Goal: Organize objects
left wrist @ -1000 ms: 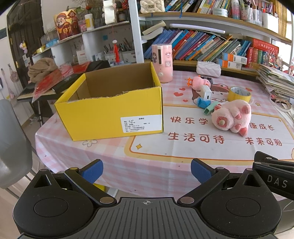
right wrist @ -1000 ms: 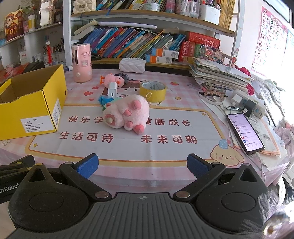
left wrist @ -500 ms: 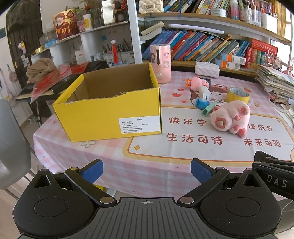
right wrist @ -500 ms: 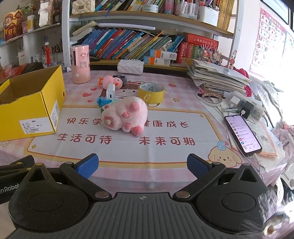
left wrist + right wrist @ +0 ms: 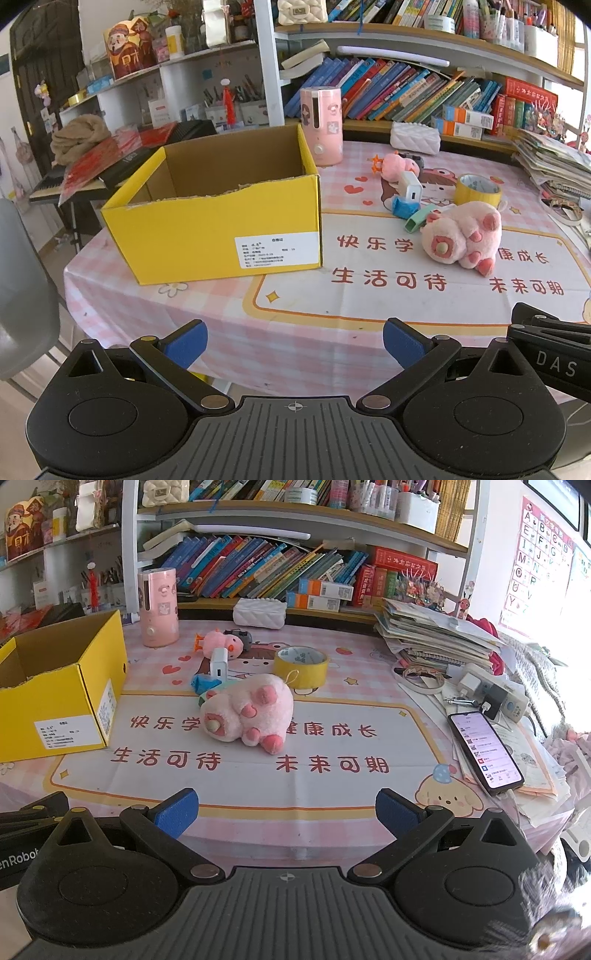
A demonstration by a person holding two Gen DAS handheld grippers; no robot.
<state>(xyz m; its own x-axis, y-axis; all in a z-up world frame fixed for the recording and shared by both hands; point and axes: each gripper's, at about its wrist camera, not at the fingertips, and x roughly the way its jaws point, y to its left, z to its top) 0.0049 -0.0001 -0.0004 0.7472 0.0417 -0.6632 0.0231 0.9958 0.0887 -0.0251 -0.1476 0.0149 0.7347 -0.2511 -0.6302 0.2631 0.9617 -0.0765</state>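
Observation:
An open, empty yellow cardboard box (image 5: pixel 221 225) stands on the table's left; it also shows in the right wrist view (image 5: pixel 55 686). A pink plush pig (image 5: pixel 461 236) (image 5: pixel 247 714) lies at mid-table. Behind it are a white charger (image 5: pixel 218 662), a blue clip (image 5: pixel 203 683), a small pink duck toy (image 5: pixel 221 642) and a yellow tape roll (image 5: pixel 300 664). My left gripper (image 5: pixel 295 341) is open and empty at the table's near edge, in front of the box. My right gripper (image 5: pixel 286 806) is open and empty, in front of the pig.
A pink canister (image 5: pixel 158 607) and white case (image 5: pixel 258 613) stand at the back by the bookshelf. A phone (image 5: pixel 484 747), chargers, tape and stacked papers (image 5: pixel 436 638) crowd the right side. A grey chair (image 5: pixel 22 295) stands left of the table.
Both grippers have drawn back slightly from the table and shifted a little, so the objects look a bit farther away. Nothing on the table has moved.

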